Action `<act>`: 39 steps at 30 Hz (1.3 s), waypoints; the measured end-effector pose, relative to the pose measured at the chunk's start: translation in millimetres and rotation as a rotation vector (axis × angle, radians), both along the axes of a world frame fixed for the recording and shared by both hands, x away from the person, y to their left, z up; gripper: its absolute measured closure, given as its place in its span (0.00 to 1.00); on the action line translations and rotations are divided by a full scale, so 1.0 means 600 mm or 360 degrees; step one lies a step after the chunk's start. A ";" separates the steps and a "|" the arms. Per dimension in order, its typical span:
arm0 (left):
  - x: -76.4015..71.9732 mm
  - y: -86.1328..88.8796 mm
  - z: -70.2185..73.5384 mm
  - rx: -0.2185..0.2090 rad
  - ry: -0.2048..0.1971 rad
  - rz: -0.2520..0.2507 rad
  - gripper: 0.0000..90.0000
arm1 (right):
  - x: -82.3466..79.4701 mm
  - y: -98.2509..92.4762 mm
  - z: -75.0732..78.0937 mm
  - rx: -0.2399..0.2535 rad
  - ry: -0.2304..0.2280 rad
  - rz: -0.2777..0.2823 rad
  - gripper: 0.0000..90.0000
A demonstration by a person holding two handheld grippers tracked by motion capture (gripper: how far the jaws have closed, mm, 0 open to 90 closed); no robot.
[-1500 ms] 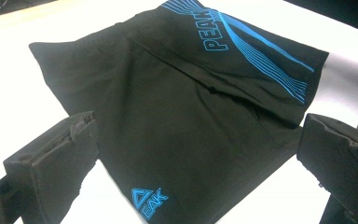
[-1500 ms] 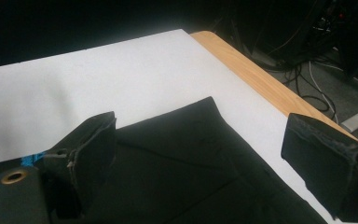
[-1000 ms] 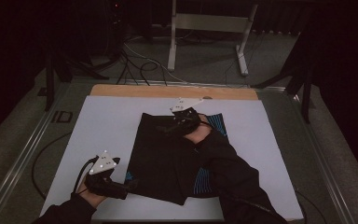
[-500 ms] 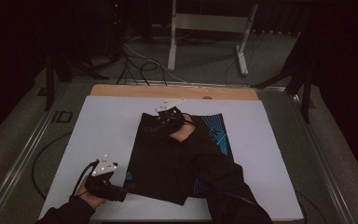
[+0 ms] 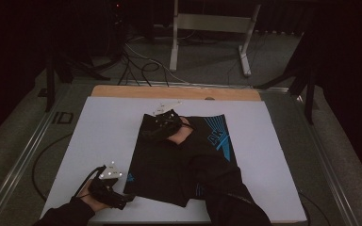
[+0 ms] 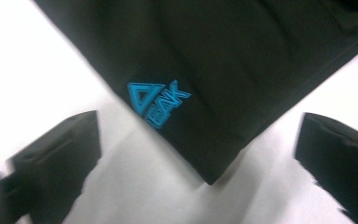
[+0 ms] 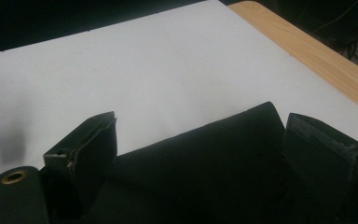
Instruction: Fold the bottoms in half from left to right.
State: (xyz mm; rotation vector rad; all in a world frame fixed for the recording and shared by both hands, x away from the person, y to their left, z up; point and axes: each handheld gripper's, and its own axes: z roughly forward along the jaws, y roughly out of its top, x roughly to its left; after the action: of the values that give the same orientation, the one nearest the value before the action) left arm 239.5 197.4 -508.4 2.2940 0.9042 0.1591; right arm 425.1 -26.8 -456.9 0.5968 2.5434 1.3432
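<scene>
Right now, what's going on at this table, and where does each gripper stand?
A person is working a black garment with blue print, laid flat on the white table, apparently folding it. The left gripper sits at the garment's near left corner with its jaws open either side of that corner, not closed on it. The right gripper is at the far edge, jaws open around a rolled or folded edge of the cloth. Neither jaw pair looks clamped.
</scene>
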 end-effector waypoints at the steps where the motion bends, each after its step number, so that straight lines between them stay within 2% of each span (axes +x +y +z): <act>1: 0.001 -0.002 -0.002 0.0013 0.0016 -0.0008 0.05 | 0.001 0.000 -0.001 -0.0007 -0.0001 0.0000 0.12; 5: 0.000 -0.004 -0.005 0.0043 0.0030 -0.0009 0.16 | 0.003 0.004 -0.004 -0.0011 0.0008 0.0009 0.12; 6: -0.001 -0.005 -0.005 0.0058 -0.0001 0.0001 0.16 | 0.003 0.004 -0.005 -0.0013 0.0008 0.0012 0.12; 8: -0.002 -0.008 -0.005 0.0065 -0.0032 -0.0005 0.28 | 0.007 0.007 -0.009 -0.0019 0.0020 0.0003 0.12; 11: -0.001 -0.012 -0.005 0.0083 -0.0060 -0.0009 0.41 | 0.009 0.009 -0.011 -0.0008 0.0024 0.0006 0.12; 12: -0.001 -0.016 -0.004 0.0113 -0.0067 -0.0011 0.41 | 0.010 0.009 -0.011 -0.0009 0.0029 0.0008 0.12; 14: -0.001 -0.019 -0.003 0.0122 -0.0076 -0.0014 0.47 | 0.012 0.013 -0.011 -0.0012 0.0028 0.0007 0.12; 19: -0.003 -0.027 0.000 0.0106 -0.0066 -0.0007 0.65 | 0.015 0.021 -0.011 -0.0022 0.0023 0.0014 0.12; 23: 0.001 -0.031 0.000 0.0052 -0.0045 0.0022 0.80 | 0.019 0.026 -0.012 -0.0034 0.0020 0.0013 0.12; 26: 0.001 -0.032 0.005 0.0037 -0.0061 0.0035 0.92 | 0.024 0.030 -0.013 -0.0026 0.0021 0.0006 0.12; 32: -0.004 -0.032 0.019 -0.0020 -0.0098 0.0016 0.94 | 0.036 0.039 -0.014 -0.0030 0.0009 0.0010 0.12; 35: -0.008 -0.035 0.019 -0.0007 -0.0105 0.0001 0.94 | 0.043 0.042 -0.015 -0.0014 0.0004 -0.0010 0.12; 39: -0.006 -0.032 0.016 -0.0001 -0.0097 0.0017 0.94 | 0.054 0.048 -0.022 -0.0016 0.0038 -0.0042 0.15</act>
State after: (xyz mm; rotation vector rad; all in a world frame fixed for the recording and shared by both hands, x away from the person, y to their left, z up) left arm 236.2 177.9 -498.5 2.2713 0.8852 0.2322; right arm 457.5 1.9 -470.0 0.6461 2.5500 1.3214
